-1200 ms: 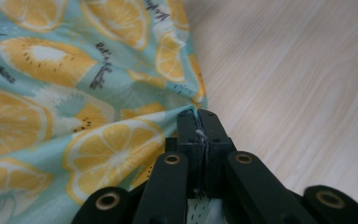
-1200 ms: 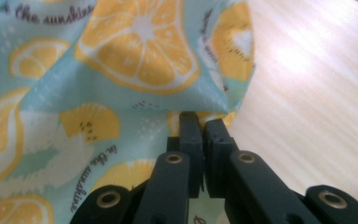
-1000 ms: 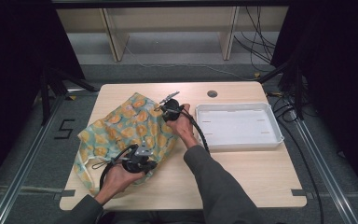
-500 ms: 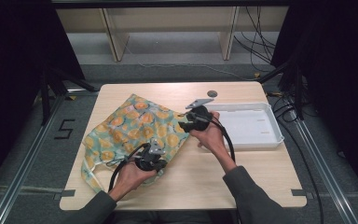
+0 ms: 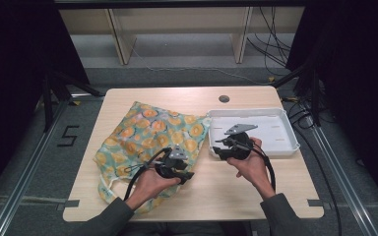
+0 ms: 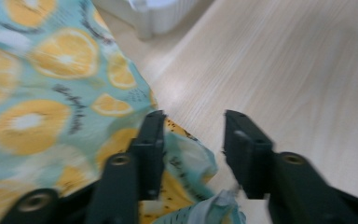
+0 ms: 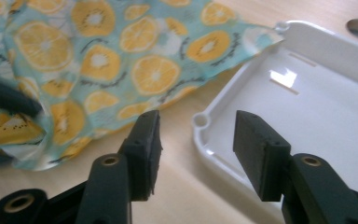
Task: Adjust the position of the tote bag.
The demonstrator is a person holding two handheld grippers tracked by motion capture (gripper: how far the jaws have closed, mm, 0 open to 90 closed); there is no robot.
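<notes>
In the high view, your left hand [image 5: 152, 179] comes up from the bottom left of centre, sleeve angled inward, carrying the left gripper [image 5: 174, 167] low over the lower right edge of the teal cloth bag printed with orange citrus slices [image 5: 147, 132]. Your right hand [image 5: 250, 164] rises from the bottom right and holds the right gripper [image 5: 234, 145] over the near left corner of the shallow white plastic tray [image 5: 288, 142], its grey three-cornered plate on top. The bag lies spread and crumpled on the left half of the pale wooden table [image 5: 211, 194], its upper right corner touching the tray's left rim. A dark "5" is marked on the floor at the left of the frame.

In the left gripper view, the left gripper [image 6: 193, 149] has its jaws about half apart; they have just been opening. A puckered fold of the citrus bag [image 6: 37, 93] sits between them at the bottom centre, against the left jaw and clear of the right, so nothing is clamped. Small dark script runs on the fabric, too blurred to read.

In the right gripper view, the right gripper [image 7: 196, 144] also stands about half open, its jaws having just been widening, with nothing between them. Below the jaws lies the tray's rounded corner [image 7: 205, 126]; the bag [image 7: 121, 60] fills the upper left.
</notes>
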